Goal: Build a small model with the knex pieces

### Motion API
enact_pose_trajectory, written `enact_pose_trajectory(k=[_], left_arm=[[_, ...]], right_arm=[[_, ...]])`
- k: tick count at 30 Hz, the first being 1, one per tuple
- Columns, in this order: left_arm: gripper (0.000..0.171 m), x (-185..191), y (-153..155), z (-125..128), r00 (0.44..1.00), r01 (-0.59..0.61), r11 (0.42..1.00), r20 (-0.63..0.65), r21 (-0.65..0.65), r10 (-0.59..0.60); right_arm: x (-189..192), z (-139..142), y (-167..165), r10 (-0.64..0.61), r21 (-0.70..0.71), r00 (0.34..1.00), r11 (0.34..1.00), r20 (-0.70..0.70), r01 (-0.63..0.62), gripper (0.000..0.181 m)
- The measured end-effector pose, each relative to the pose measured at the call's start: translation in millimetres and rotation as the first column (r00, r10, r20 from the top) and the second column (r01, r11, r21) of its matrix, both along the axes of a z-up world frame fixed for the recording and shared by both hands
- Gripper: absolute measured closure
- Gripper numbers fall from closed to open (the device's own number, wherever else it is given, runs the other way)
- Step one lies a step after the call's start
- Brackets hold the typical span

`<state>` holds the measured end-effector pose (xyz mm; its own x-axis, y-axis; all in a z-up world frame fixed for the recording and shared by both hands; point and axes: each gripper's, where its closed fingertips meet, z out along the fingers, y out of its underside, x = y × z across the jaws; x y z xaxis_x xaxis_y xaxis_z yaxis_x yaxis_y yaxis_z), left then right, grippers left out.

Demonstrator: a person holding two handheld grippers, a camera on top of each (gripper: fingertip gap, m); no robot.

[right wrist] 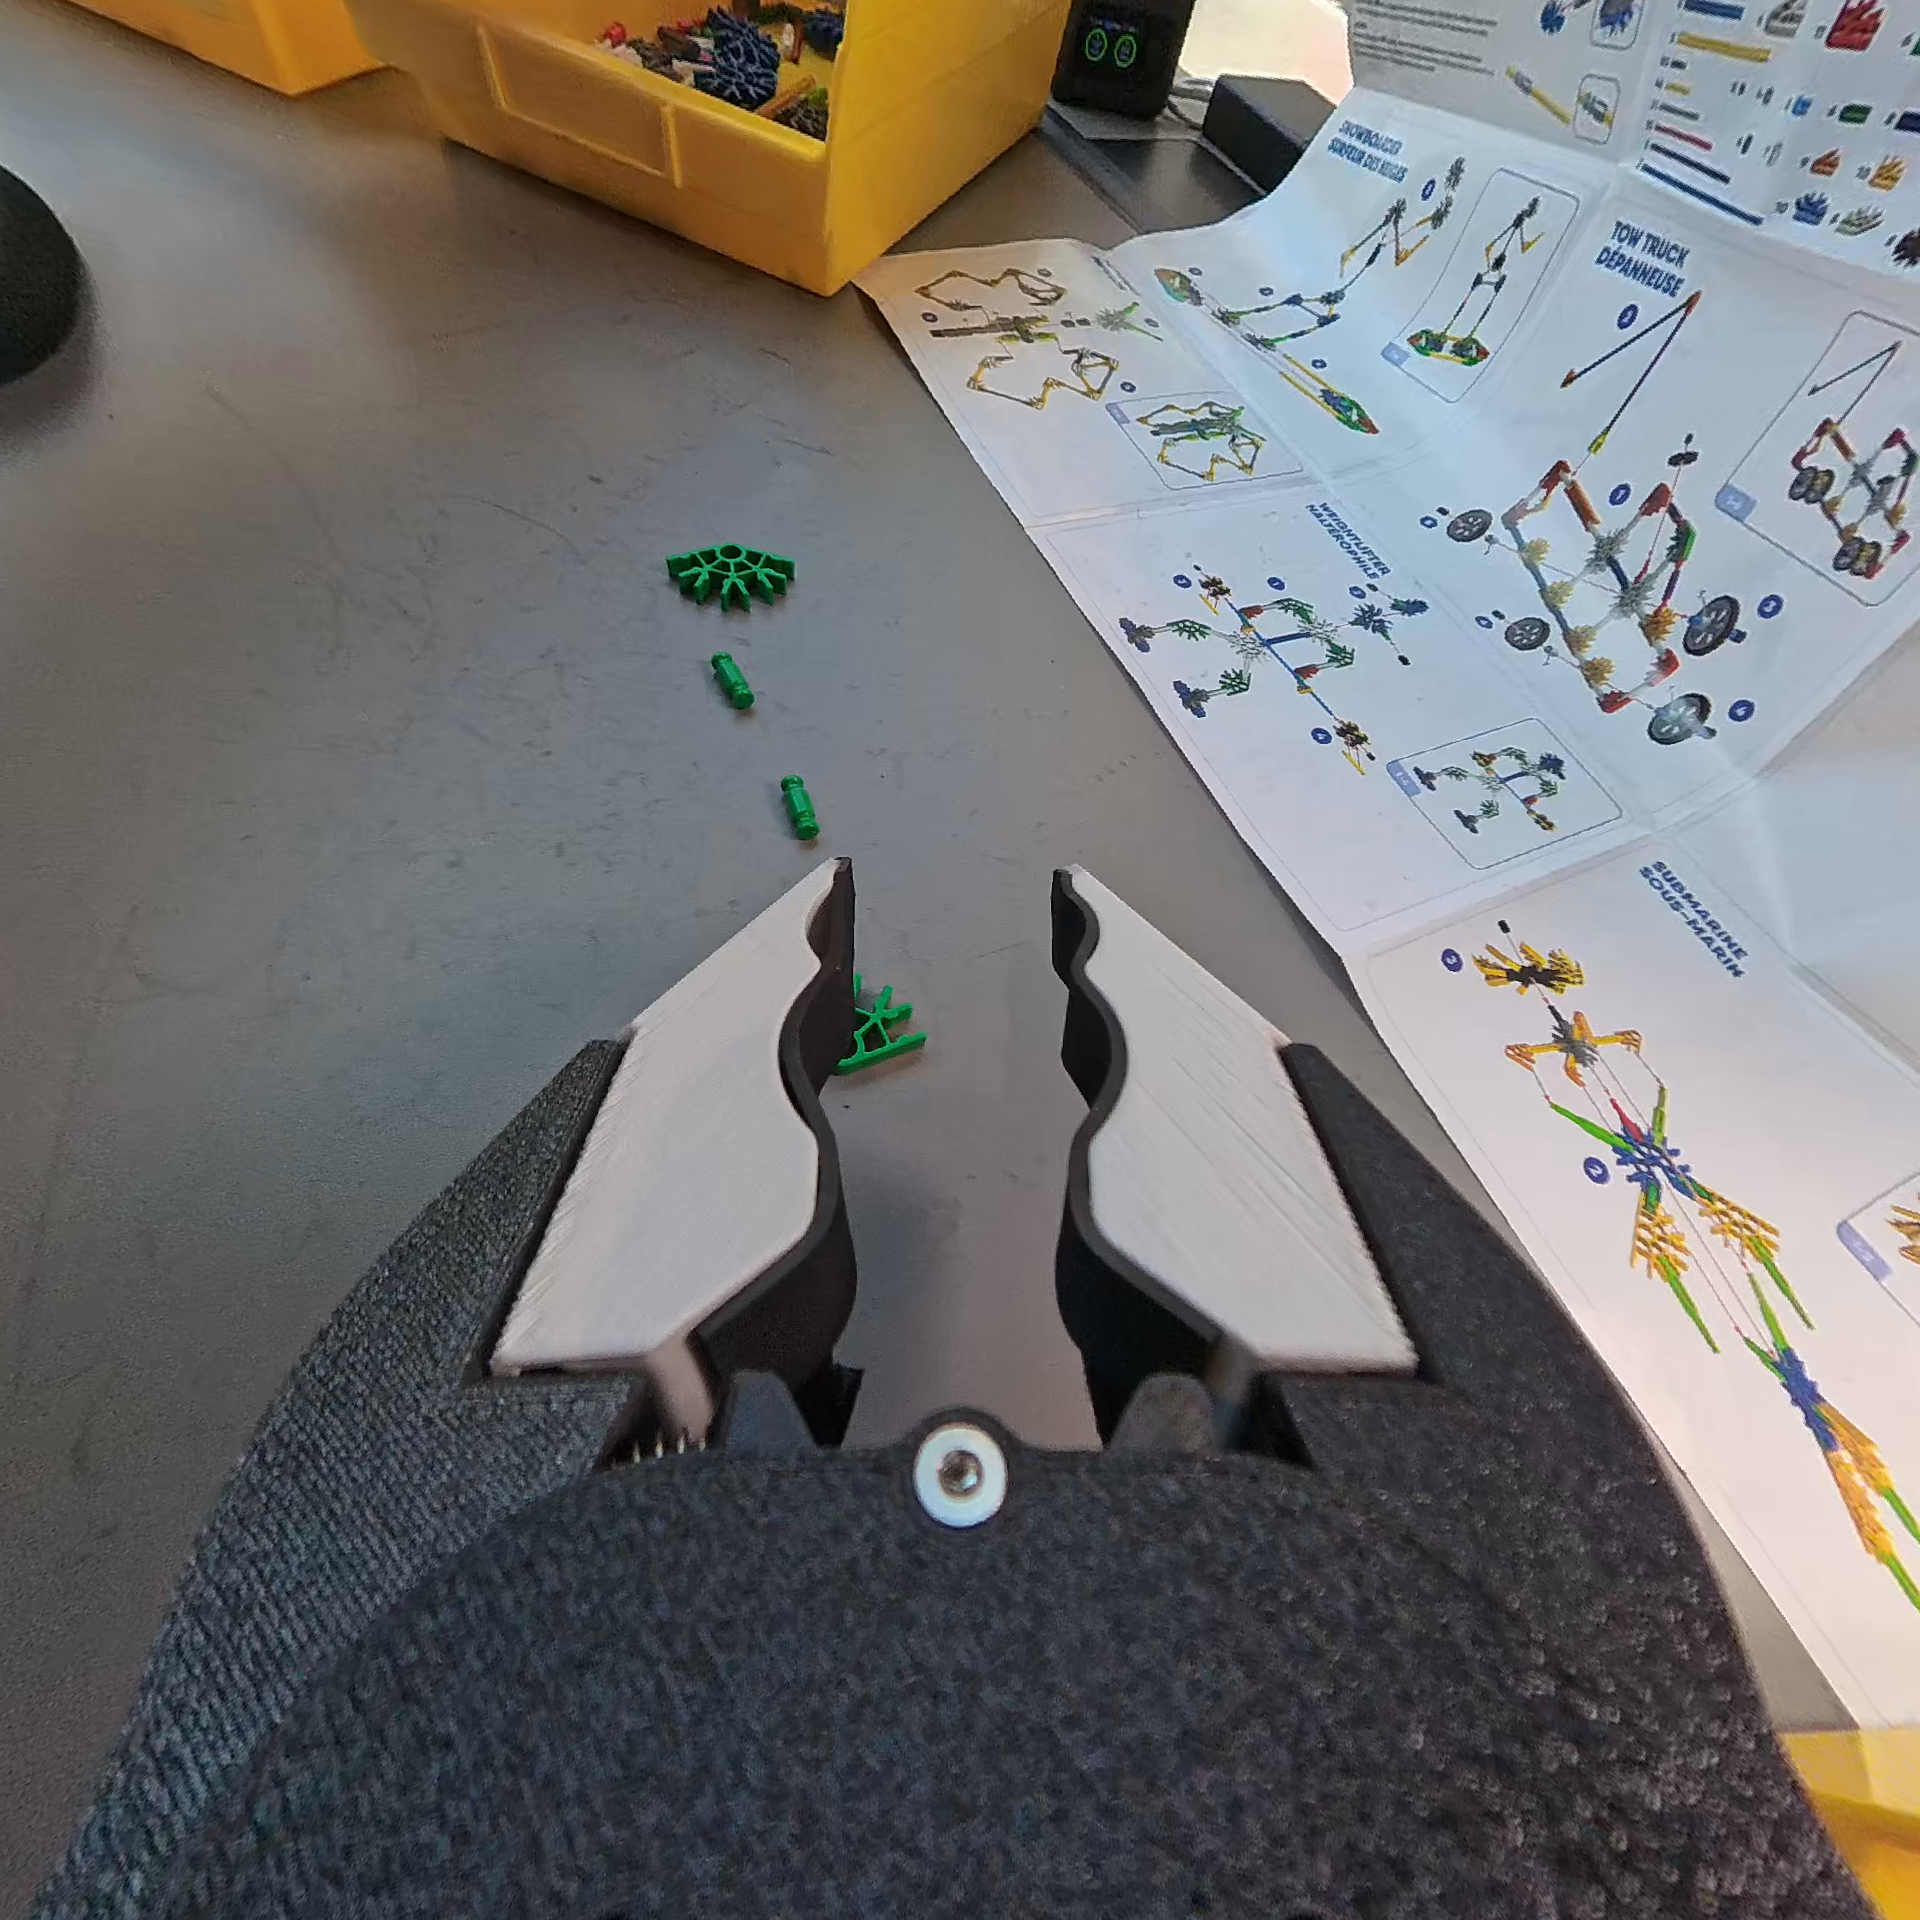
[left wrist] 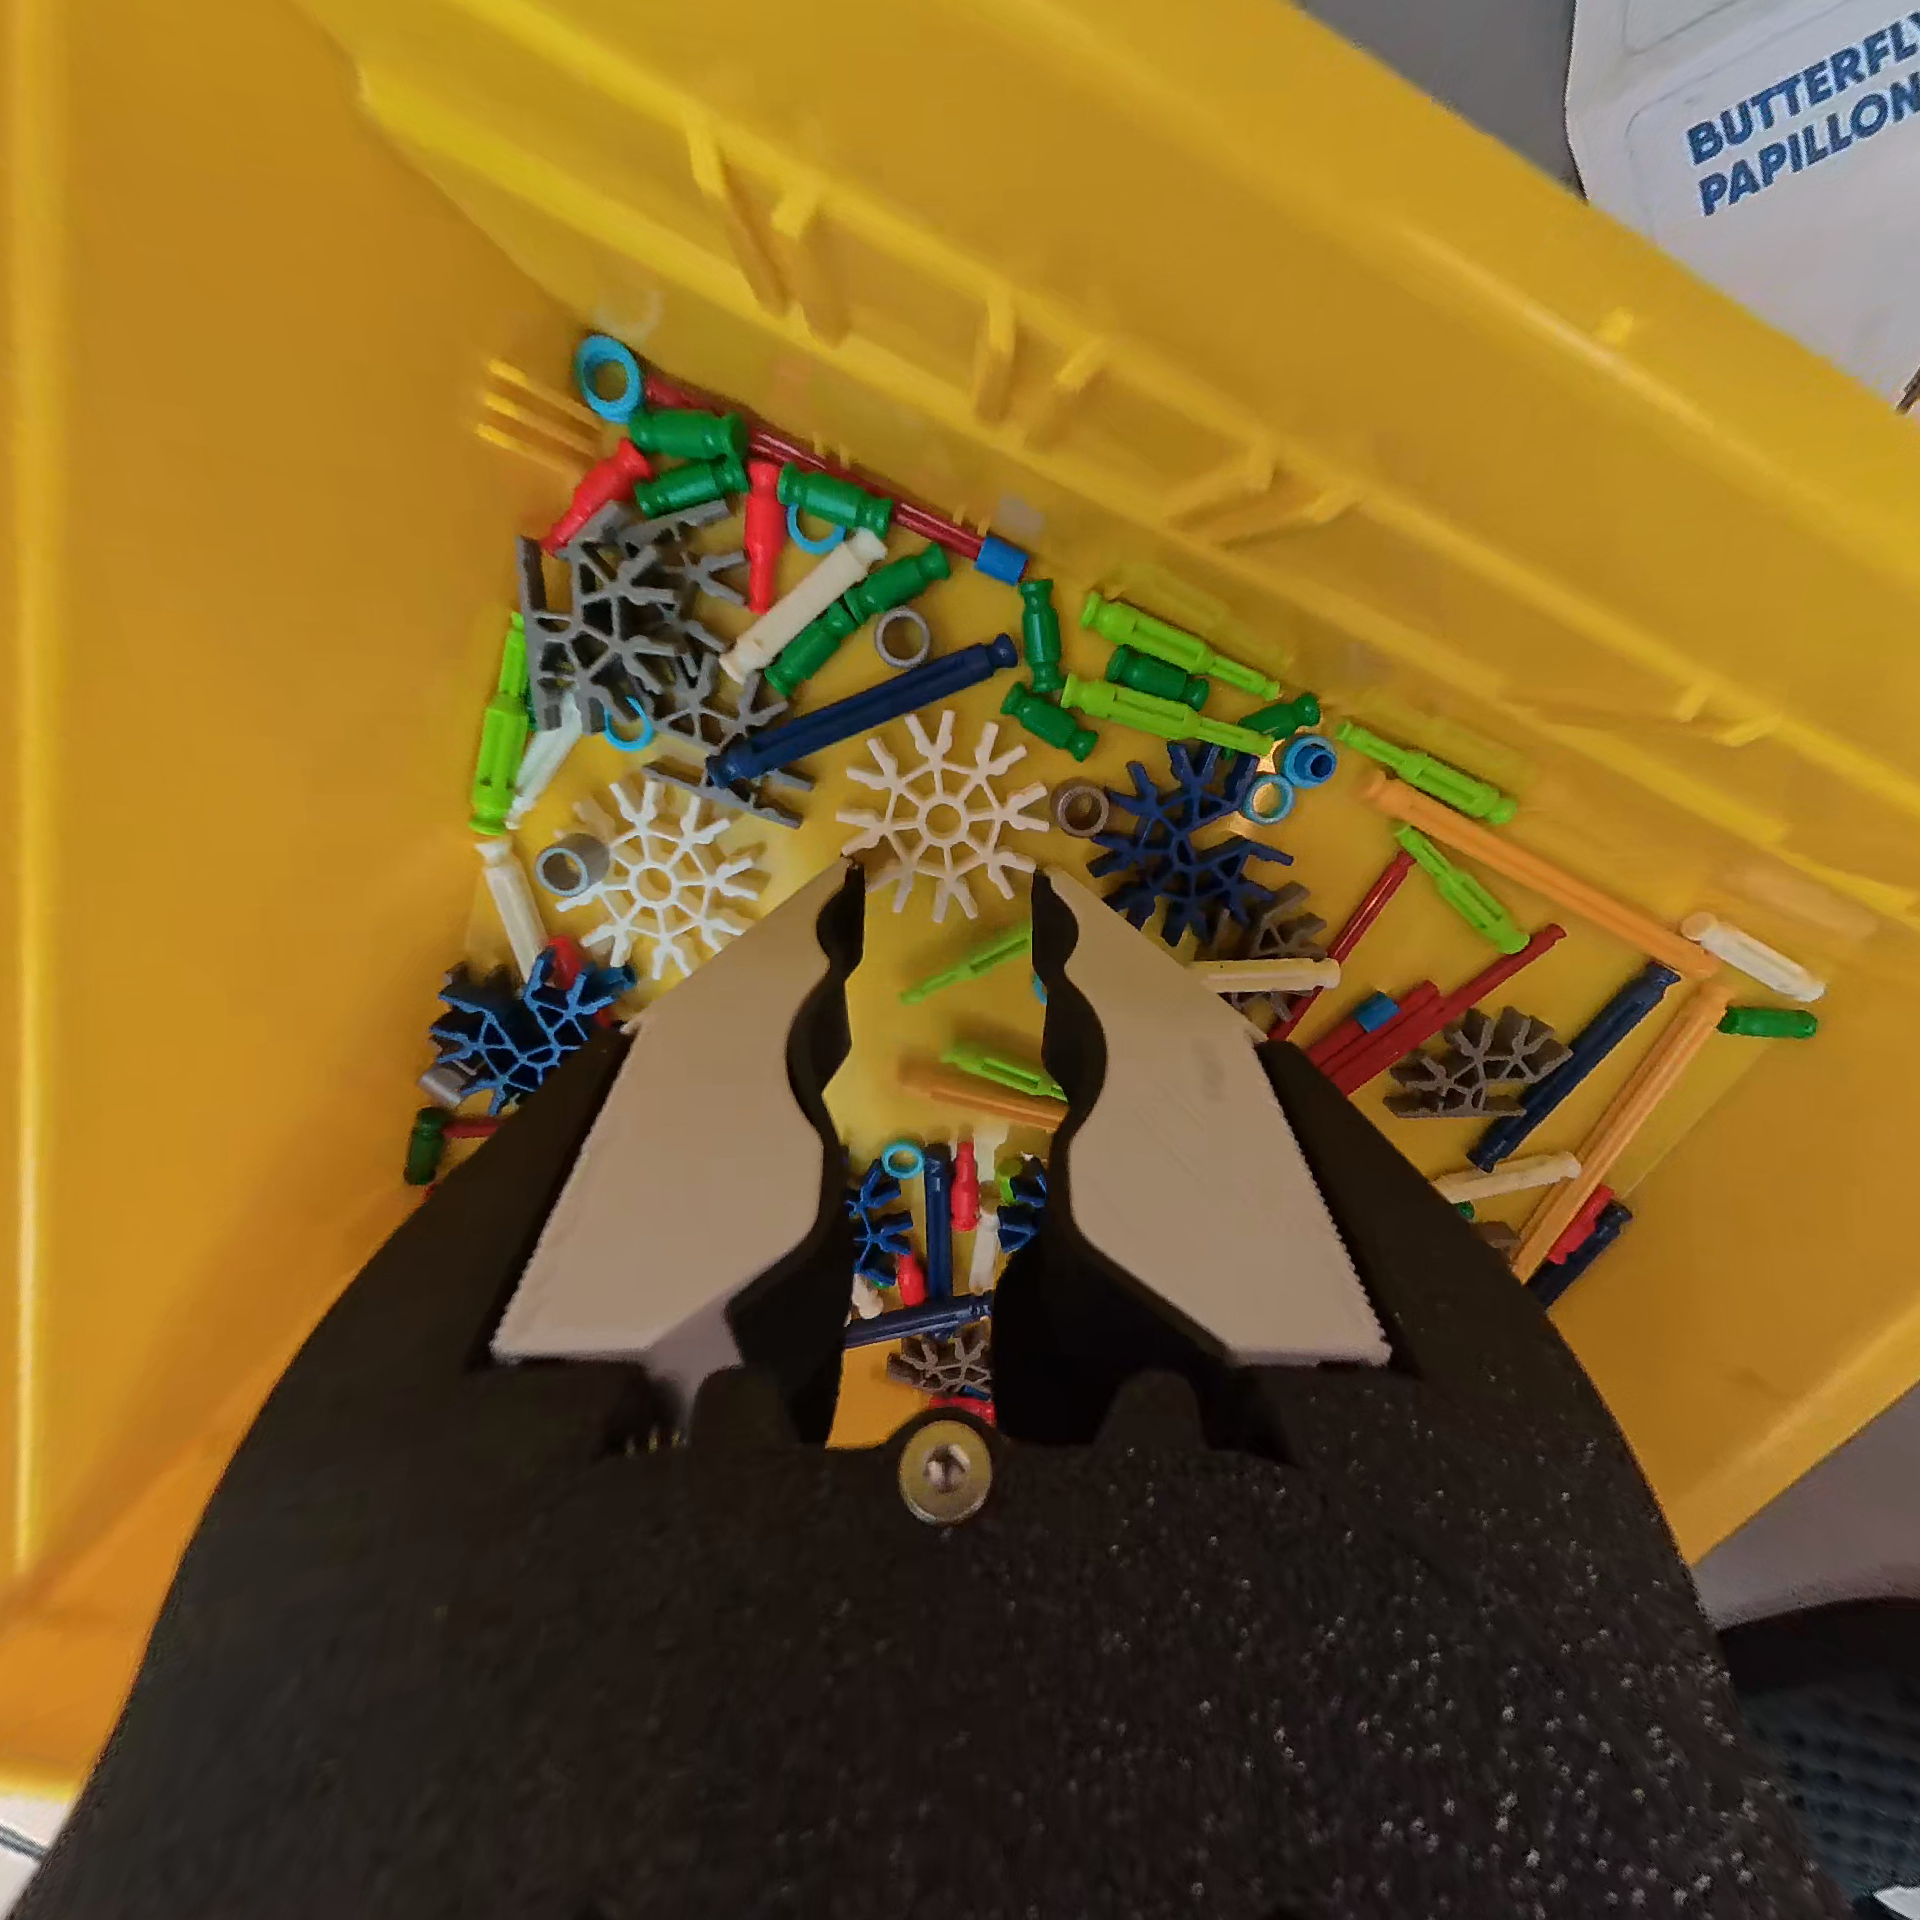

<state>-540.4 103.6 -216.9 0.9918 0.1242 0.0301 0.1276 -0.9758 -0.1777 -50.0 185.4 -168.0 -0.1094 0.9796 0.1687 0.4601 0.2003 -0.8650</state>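
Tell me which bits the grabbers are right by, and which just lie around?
By the grippers:
- left gripper, open, over a white connector in the yellow bin
- right gripper, open, beside a small green connector

Lying around:
- green fan connector
- far green rod
- near green rod
- instruction sheet

Green connector (right wrist: 883, 1023) half hidden (behind right gripper (right wrist: 951, 873))

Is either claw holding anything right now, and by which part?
Nothing is held. The left claw hangs open over the yellow bin; the right claw is open above the table.
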Motion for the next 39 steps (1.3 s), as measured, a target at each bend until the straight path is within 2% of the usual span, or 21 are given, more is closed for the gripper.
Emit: enact_pose_trajectory(k=[13, 17, 22, 26, 28, 31, 34, 39], left_arm=[[0.145, -3.1, -5.9, 5.1, 1.0, 0.021, 1.0, -0.022, -0.022, -0.022], [0.144, -0.5, -6.0, 28.5, 0.999, 0.045, 0.999, -0.026, 0.027, -0.044], [0.145, 20.1, -2.5, 74.3, 0.99, 0.141, 0.98, -0.042, 0.137, -0.137], [0.145, 57.7, 9.0, 116.6, 0.945, 0.324, 0.903, -0.148, 0.283, -0.292], [0.145, 85.2, 14.2, 132.1, 0.899, 0.43, 0.84, -0.246, 0.331, -0.363], [0.145, 138.9, 18.7, 141.8, 0.82, 0.563, 0.741, -0.36, 0.366, -0.445], [0.144, 203.7, 19.0, 136.1, 0.765, 0.643, 0.655, -0.368, 0.397, -0.528], [0.145, 301.7, 15.5, 92.8, 0.706, 0.696, 0.583, -0.252, 0.42, -0.662]], right_arm=[[0.3, -1.0, -2.4, 0.011, 0.016, 1.0, 1.0, 0.004, -0.011, 0.145], [0.2, -0.9, -2.3, 0.01, 0.015, 1.0, 1.0, 0.004, -0.01, 0.145], [0.0, -2.1, -3.2, 0.013, 0.024, 1.0, 1.0, 0.01, -0.014, 0.145], [0.1, -1.8, -2.7, 0.011, 0.026, 1.0, 1.0, 0.008, -0.011, 0.145], [0.2, -1.3, -2.3, 0.008, 0.024, 1.0, 1.0, 0.005, -0.008, 0.145], [-0.1, -1.9, -2.3, 0.008, 0.027, 1.0, 1.0, 0.008, -0.008, 0.145], [-0.3, -2.6, -2.3, 0.006, 0.032, 1.0, 0.999, 0.012, -0.006, 0.145], [0.4, -0.4, -0.8, 0.0, 0.033, 1.0, 0.999, 0.001, 0.0, 0.145]])
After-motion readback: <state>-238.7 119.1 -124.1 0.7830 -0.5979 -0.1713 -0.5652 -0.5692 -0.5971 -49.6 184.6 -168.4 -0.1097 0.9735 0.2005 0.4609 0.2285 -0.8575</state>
